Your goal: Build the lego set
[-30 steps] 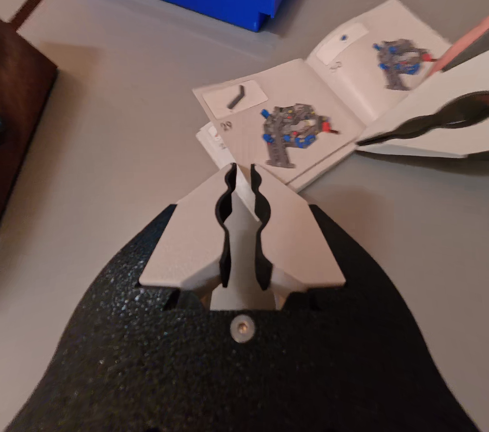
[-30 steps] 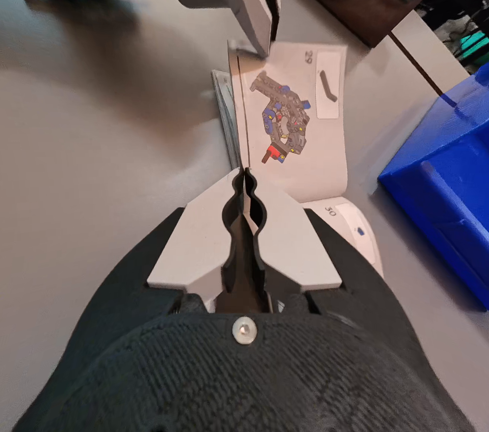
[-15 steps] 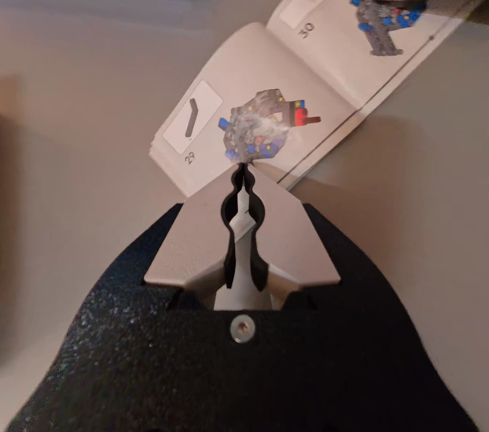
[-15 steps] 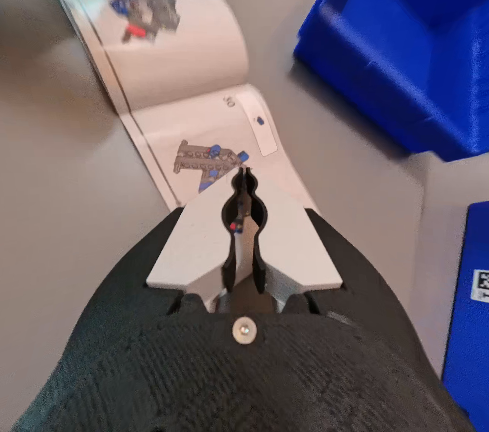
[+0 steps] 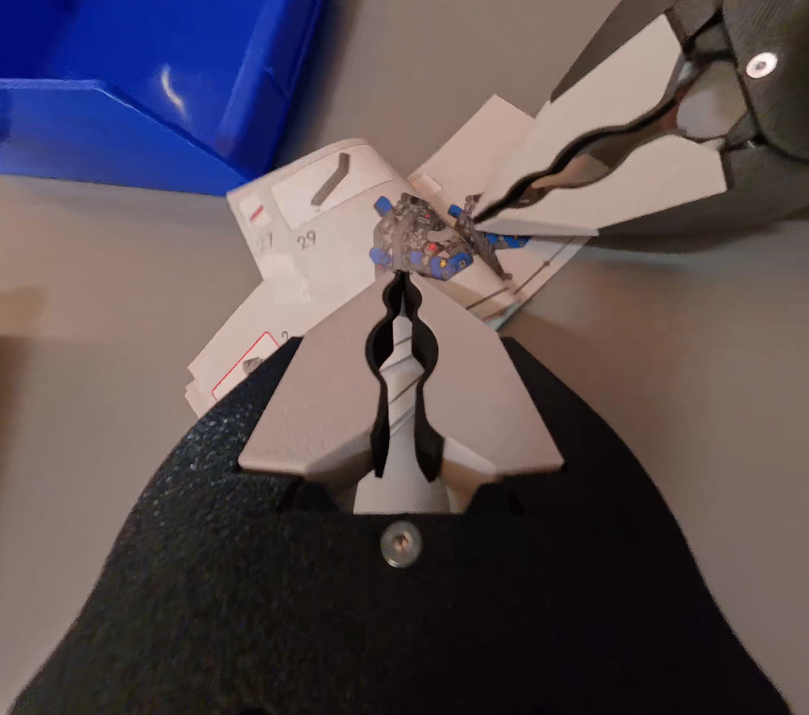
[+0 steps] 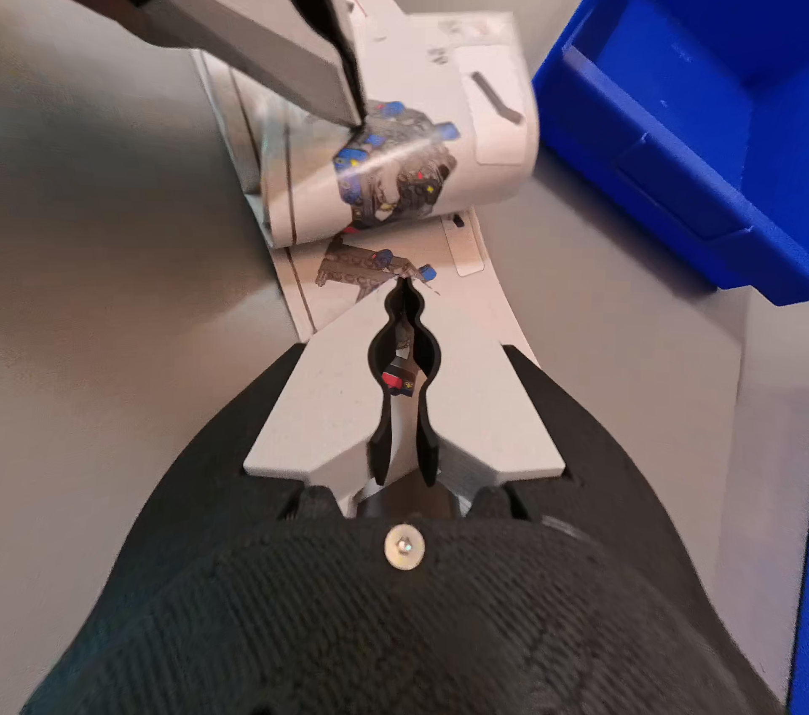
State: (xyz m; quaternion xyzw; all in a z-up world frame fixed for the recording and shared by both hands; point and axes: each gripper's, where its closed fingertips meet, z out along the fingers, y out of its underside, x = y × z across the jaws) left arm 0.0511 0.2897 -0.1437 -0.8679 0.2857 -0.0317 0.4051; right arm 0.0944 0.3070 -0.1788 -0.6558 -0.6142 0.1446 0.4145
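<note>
Left claw (image 5: 400, 278) has its jaws closed tip to tip on one leaf of an open instruction booklet (image 5: 284, 291). From the right wrist view that curled page (image 6: 481, 177) rises off the stack towards the left claw's tip, so the leaf looks pinched, not merely touched. Right claw (image 6: 405, 283) is closed as well, its tips on the lower page (image 6: 473, 322), with a small crease at the tips and printed paper showing in the hollow between its fingers. That reads as a grip on this leaf too.

By my judgement, thin glossy paper held at two points so near each other tears or creases easily. The two claws should move together, or one should yield, and any pull is best kept along the sheet and towards the spine rather than across it. The pinches are at the very tips, so a slow, even motion would help keep the leaf from slipping.

The booklet lies on the grey table (image 5: 109, 278), just beside a blue bin (image 5: 153, 37).

Counted: two claws, one booklet, two printed model drawings on the open pages, one blue bin. Another blue edge at the lower right of the right wrist view is too cropped to identify.
</note>
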